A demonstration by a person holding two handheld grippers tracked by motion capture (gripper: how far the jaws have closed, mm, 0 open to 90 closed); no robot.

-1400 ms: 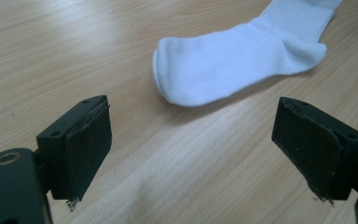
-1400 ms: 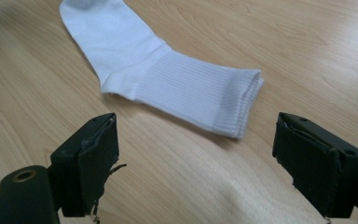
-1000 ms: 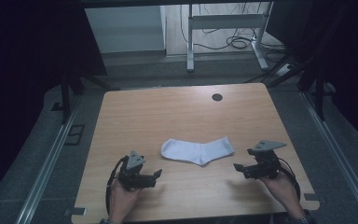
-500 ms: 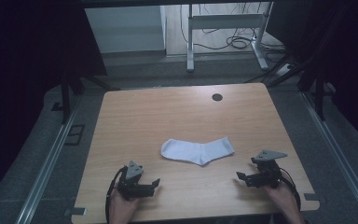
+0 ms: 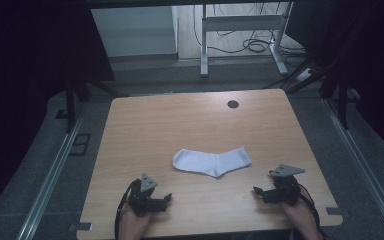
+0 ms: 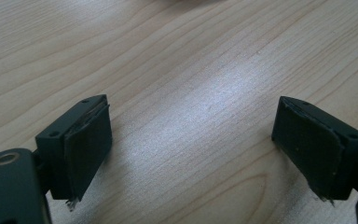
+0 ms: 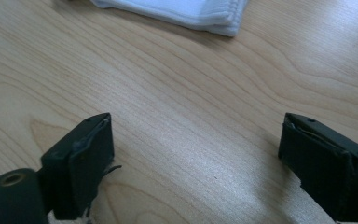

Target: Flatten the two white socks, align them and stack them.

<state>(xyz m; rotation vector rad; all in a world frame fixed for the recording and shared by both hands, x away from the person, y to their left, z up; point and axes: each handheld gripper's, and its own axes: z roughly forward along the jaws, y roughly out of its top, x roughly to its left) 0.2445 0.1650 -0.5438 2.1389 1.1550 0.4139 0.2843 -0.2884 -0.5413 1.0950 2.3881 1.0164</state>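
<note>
A white sock [image 5: 211, 161] lies flat near the middle of the wooden table [image 5: 190, 125], bent at the heel. Its ribbed cuff edge [image 7: 186, 11] shows at the top of the right gripper view. My left gripper [image 5: 165, 199] rests low near the front edge, left of the sock, open with bare wood between its pads [image 6: 193, 149]. My right gripper [image 5: 258, 191] sits near the front right, below the sock's cuff end, open and holding nothing [image 7: 198, 163].
A dark round grommet [image 5: 233, 104] sits near the table's far edge. Beyond the table are a white desk frame [image 5: 240, 30] and cables on the floor. Metal rails [image 5: 50, 175] run along both sides. A hand [image 5: 300, 217] holds each gripper at the front edge.
Both grippers have drawn back toward the table's front edge and lowered. The sock has not moved.
</note>
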